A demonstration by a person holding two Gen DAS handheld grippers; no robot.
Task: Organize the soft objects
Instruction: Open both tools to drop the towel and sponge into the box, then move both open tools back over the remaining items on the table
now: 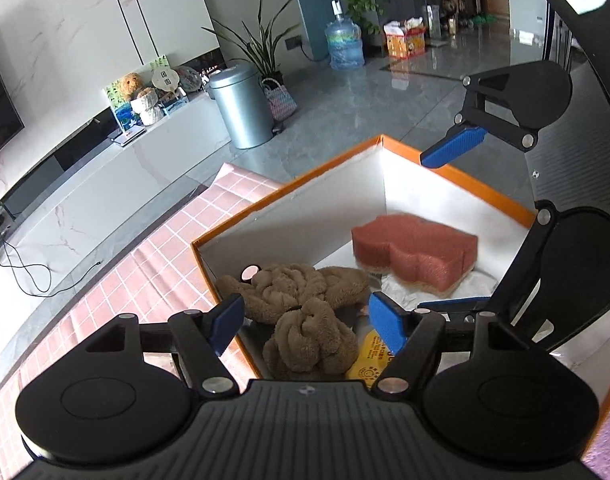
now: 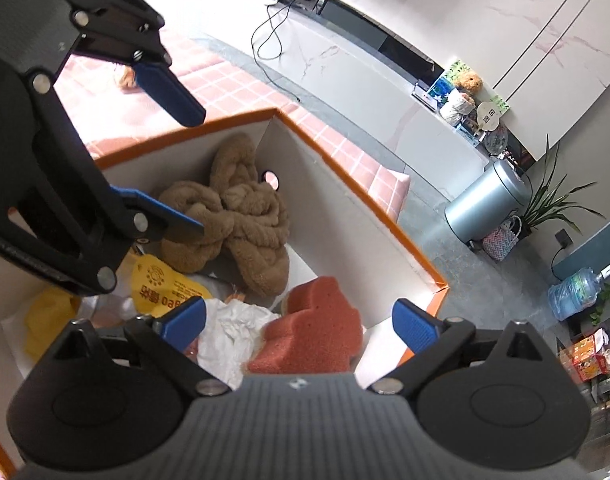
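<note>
Inside the orange-rimmed white cardboard box [image 1: 289, 196], the red-brown foam sponge [image 1: 415, 254] looks light, squashable, best pinched mid-body; both grippers' fingers [image 1: 387, 322] are spread wide, empty.

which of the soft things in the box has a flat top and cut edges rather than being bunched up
The reddish sponge, lying by the crumpled white paper. It is a flat-topped block with notched sides; the brown towel is twisted and the yellow bag crumpled.

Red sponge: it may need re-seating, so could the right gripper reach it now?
Probably yes: the right gripper is open just above the red sponge, which lies uncovered in the box.
</note>
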